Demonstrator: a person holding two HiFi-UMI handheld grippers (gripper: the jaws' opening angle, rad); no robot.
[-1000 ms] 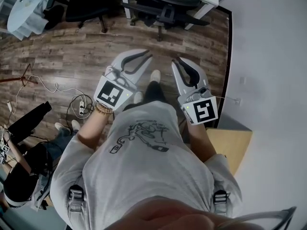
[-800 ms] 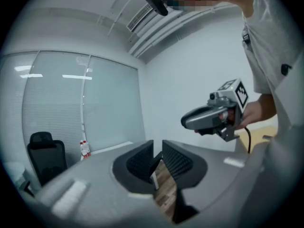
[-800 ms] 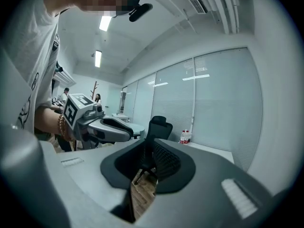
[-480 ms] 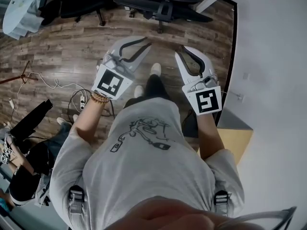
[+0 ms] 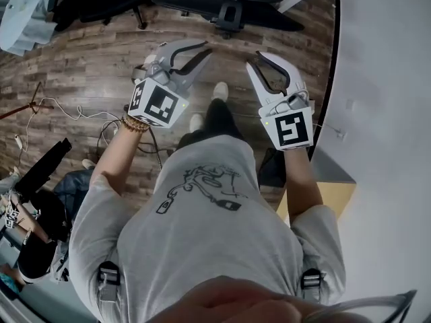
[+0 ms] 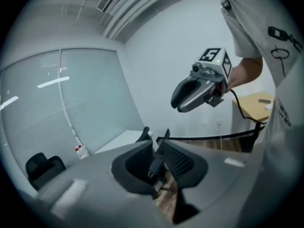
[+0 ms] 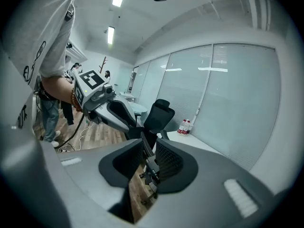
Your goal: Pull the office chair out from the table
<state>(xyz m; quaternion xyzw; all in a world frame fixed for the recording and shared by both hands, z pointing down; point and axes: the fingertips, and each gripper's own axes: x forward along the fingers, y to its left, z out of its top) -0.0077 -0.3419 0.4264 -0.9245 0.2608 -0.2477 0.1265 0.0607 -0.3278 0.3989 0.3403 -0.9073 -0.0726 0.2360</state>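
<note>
- Black all over, with armrests and a spoked base, the office chair [image 5: 230, 9] stands pushed in at the white desk [image 7: 194, 140], at the far end of the plank floor [image 5: 87, 73].
- Chairs number two: a second black chair [image 5: 111, 2] stands apart to its left.
- Tongs number two. The left tongs [image 5: 204, 48] and right tongs [image 5: 256, 58] are both released, their jaws having just been opening. Nothing sits between them, and both are short of the chair.
- Two red-capped bottles [image 7: 185, 126] stand on the desk.
</note>
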